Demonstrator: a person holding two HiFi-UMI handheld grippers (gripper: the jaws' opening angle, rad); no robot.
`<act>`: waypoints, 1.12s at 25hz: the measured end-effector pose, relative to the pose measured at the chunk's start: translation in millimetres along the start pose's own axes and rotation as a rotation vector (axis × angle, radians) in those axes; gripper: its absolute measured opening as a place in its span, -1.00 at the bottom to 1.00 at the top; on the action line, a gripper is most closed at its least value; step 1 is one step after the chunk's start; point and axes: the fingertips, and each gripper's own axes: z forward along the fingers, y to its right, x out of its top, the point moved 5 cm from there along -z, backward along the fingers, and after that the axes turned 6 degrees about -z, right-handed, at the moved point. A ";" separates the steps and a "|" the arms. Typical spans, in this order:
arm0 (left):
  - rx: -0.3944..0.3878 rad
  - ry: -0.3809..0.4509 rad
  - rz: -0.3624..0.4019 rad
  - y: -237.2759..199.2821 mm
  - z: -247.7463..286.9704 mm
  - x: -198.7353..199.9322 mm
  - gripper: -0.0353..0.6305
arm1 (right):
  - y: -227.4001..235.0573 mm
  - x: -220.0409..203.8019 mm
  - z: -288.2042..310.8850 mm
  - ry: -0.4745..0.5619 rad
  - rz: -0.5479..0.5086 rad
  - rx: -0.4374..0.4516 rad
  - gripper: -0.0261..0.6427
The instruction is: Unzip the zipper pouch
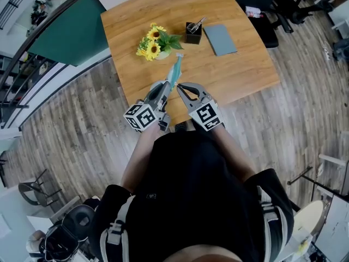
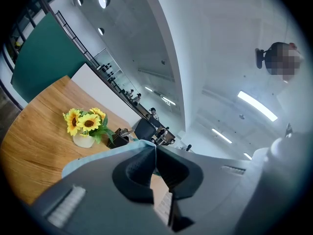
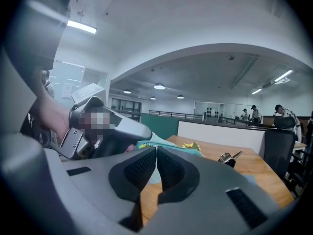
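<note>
Sunflowers (image 1: 152, 41) sit toward the left edge of the counter (image 1: 240, 70). Next over, the left gripper (image 1: 168, 87) is clenched on the near end of the teal zipper pouch (image 1: 175, 70), which is held up over the counter's near edge. The right gripper (image 1: 180, 86) is clamped shut too, tips right at the pouch, but I can't tell if it's pinching anything. Toward the far edge there's a black pen holder (image 1: 193, 33), then a grey-blue pad (image 1: 220, 39).

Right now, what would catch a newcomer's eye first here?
A light teal fabric zipper pouch is held up over the light brown wooden table, its near end gripped by the closed jaws of the left gripper and right gripper. Just behind it stand yellow sunflowers in a white pot.
</note>
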 end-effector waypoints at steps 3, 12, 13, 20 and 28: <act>0.003 -0.002 -0.006 0.0 -2.3 -0.9 -0.88 | -1.6 2.0 1.3 0.001 -0.007 0.011 -0.89; 0.028 -0.031 0.021 -0.8 -1.3 -5.3 -0.88 | 2.1 -2.2 4.7 -0.068 -0.014 -0.037 -0.90; 0.026 -0.036 0.022 -0.1 -1.3 -6.0 -0.88 | 4.1 -3.0 4.0 -0.072 -0.007 -0.046 -0.90; 0.006 -0.057 0.044 2.2 1.0 -8.6 -0.88 | 10.6 -5.7 1.2 -0.072 0.004 -0.057 -0.90; -0.004 -0.082 0.099 6.2 3.8 -8.9 -0.88 | 18.1 -8.5 1.5 -0.073 0.039 -0.083 -0.90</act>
